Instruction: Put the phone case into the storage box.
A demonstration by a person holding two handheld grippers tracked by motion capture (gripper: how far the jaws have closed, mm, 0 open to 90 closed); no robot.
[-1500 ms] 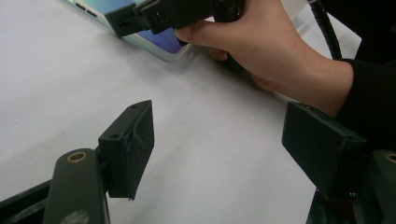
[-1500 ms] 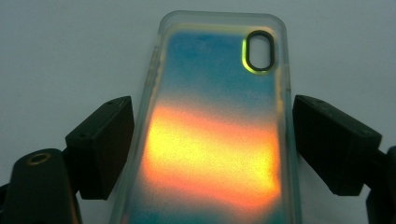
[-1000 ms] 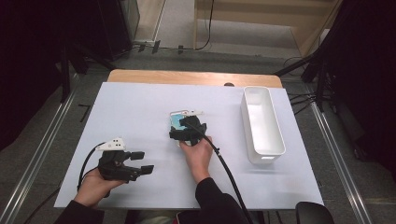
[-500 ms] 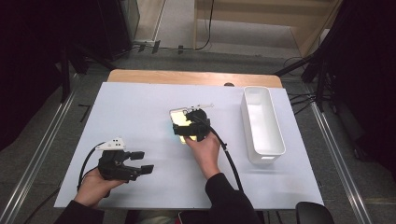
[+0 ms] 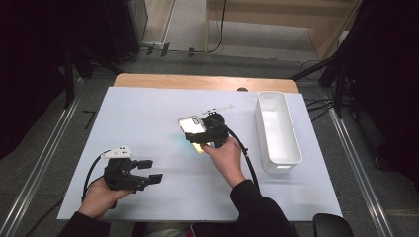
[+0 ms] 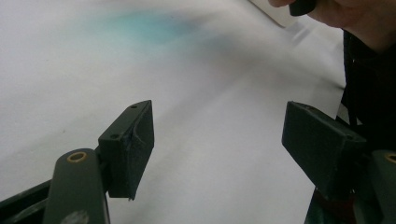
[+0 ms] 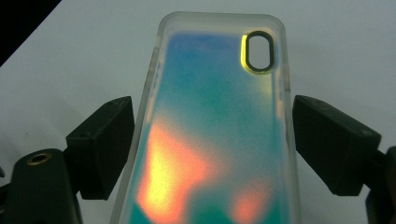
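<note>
A translucent phone case with a teal and orange sheen hangs tilted above the middle of the white table. My right gripper is shut on it. In the right gripper view both pads press the long sides of the phone case, the right gripper gripping below its oval camera hole. At the table's front left my left gripper rests in the person's hand. Seen in the left gripper view, the left gripper is open, with bare table between its jaws.
A long white bin stands empty at the right side of the table, just right of my right hand. A wooden edge runs along the table's far side. A teal glow from the case falls on the sheet.
My right gripper has lifted the phone case off the table and carried it a little away and to the right. The left gripper has stayed where it was.
</note>
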